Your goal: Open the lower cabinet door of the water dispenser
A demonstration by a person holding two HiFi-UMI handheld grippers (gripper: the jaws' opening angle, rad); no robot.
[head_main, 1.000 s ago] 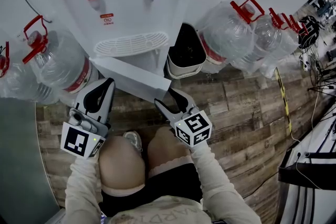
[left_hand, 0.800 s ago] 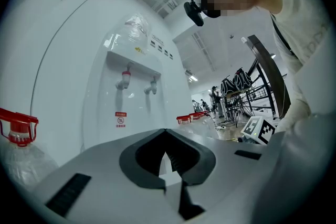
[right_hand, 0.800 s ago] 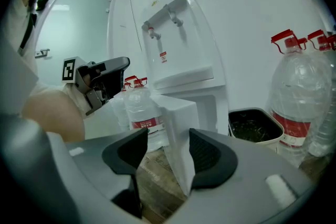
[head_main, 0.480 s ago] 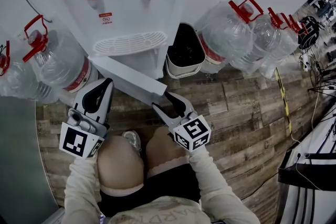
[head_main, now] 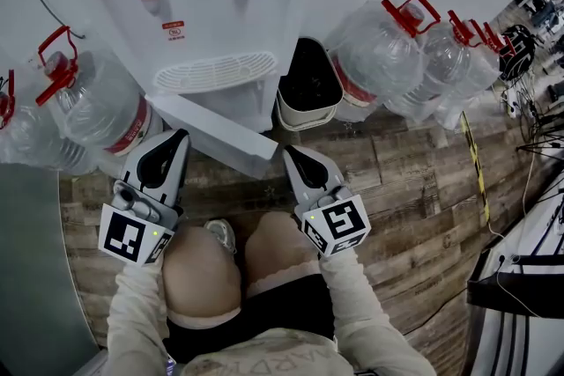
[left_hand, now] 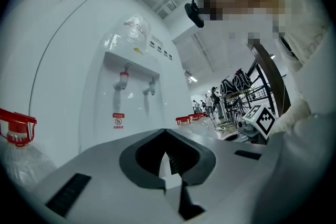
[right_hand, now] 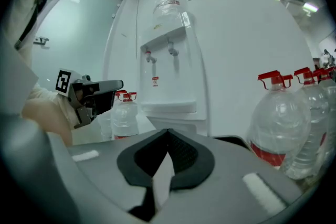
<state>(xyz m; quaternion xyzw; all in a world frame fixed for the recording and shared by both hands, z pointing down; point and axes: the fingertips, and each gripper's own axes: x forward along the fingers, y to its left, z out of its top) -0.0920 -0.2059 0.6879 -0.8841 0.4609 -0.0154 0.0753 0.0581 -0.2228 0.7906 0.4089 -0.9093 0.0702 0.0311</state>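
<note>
Left gripper (head_main: 176, 141) and right gripper (head_main: 293, 156) sit closed, empty, beside the lower cabinet door (head_main: 211, 129), already swung outward; opening seems nearly done, needing only a wider push.

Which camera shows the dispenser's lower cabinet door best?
The head view: the door stands swung open, seen from above. Both gripper views look over their own jaws, which hide most of the dispenser's lower part.

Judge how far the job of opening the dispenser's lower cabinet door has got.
Done: the lower cabinet door stands swung out from the water dispenser. In hand: nothing; the left gripper and right gripper are shut and empty. Left: perhaps swinging it wider.
</note>
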